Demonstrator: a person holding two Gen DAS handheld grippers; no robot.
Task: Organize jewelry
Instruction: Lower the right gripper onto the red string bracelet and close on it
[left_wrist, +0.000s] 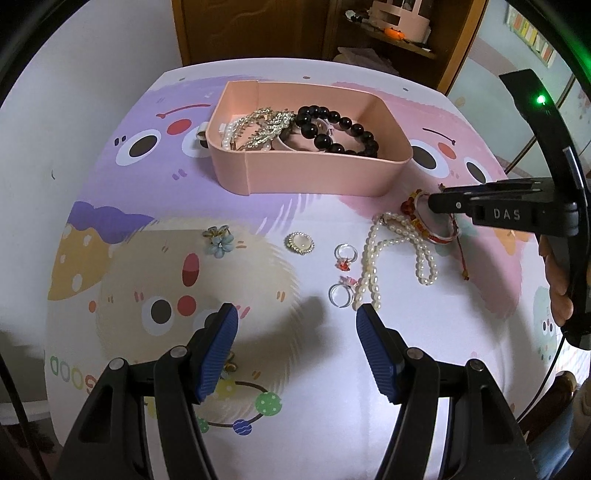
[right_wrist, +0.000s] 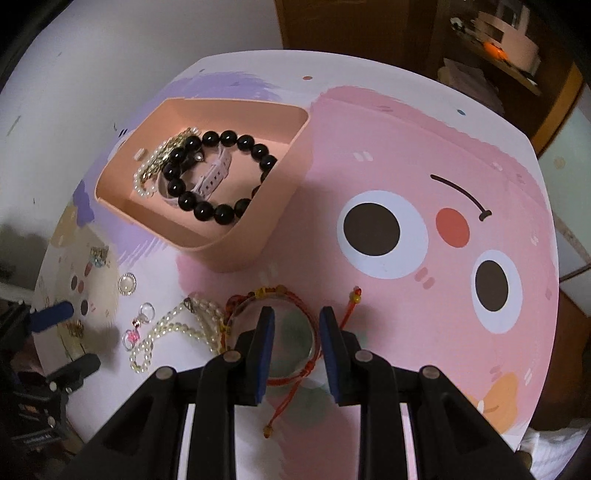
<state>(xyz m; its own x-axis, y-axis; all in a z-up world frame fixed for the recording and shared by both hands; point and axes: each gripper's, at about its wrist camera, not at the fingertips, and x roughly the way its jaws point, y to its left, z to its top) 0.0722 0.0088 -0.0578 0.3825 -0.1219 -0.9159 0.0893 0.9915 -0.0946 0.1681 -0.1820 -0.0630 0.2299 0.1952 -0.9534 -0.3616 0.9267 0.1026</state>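
Right gripper (right_wrist: 297, 325) | jaws narrowly parted over red cord bracelet (right_wrist: 273, 332) (grip unclear) | left gripper (left_wrist: 297, 317) open above mat (left_wrist: 295, 206) | pink tray (left_wrist: 314, 173) behind

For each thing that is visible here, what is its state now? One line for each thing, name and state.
pink tray: on the table, holds jewelry
black bead bracelet: inside the tray
pearl necklace: loose on the table
red cord bracelet: flat on the table, under the right gripper
left gripper: open, empty
right gripper: jaws narrow, over the bracelet's far rim, not pressing
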